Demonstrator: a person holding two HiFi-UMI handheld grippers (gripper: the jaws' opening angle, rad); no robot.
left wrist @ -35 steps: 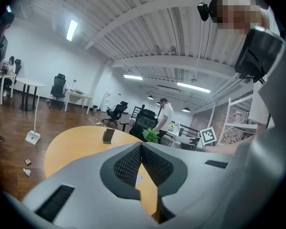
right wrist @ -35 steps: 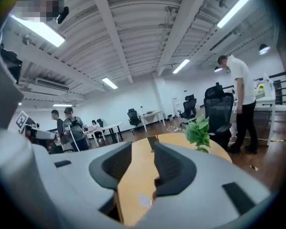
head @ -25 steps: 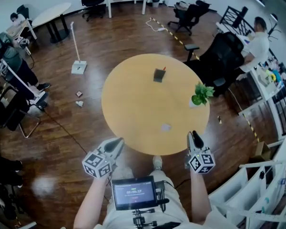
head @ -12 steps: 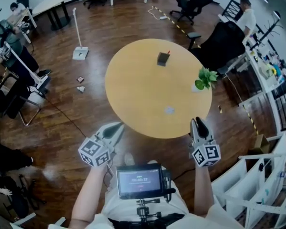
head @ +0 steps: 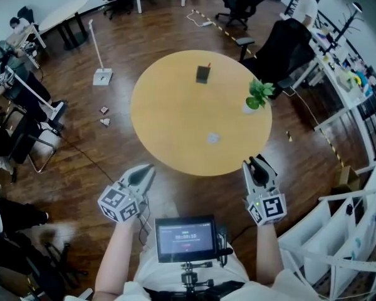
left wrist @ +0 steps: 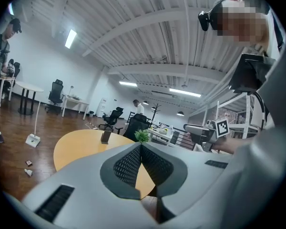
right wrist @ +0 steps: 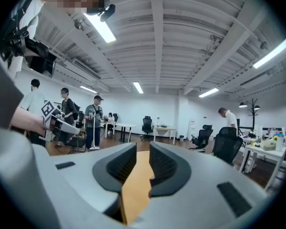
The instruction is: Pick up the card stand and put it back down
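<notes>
The card stand (head: 203, 74), a small dark block with a red tip, stands upright on the far side of the round yellow table (head: 169, 111); in the left gripper view the card stand (left wrist: 105, 136) is far off. My left gripper (head: 148, 169) hangs short of the table's near edge, its pads (left wrist: 128, 163) meeting at the tip, nothing held. My right gripper (head: 257, 163) hovers by the near right edge, open. Its jaws have just been closing a little; only tabletop (right wrist: 138, 175) shows between them.
A potted plant (head: 259, 95) stands at the table's right rim and a small white slip (head: 213, 138) lies near the front. Black office chairs (head: 272, 52) crowd the back right, a white pole stand (head: 103, 76) is at the left, and people stand along the left wall.
Both grippers have come forward toward the table's near edge and risen a little. The right gripper has rolled. The person at the back right has walked further away.
</notes>
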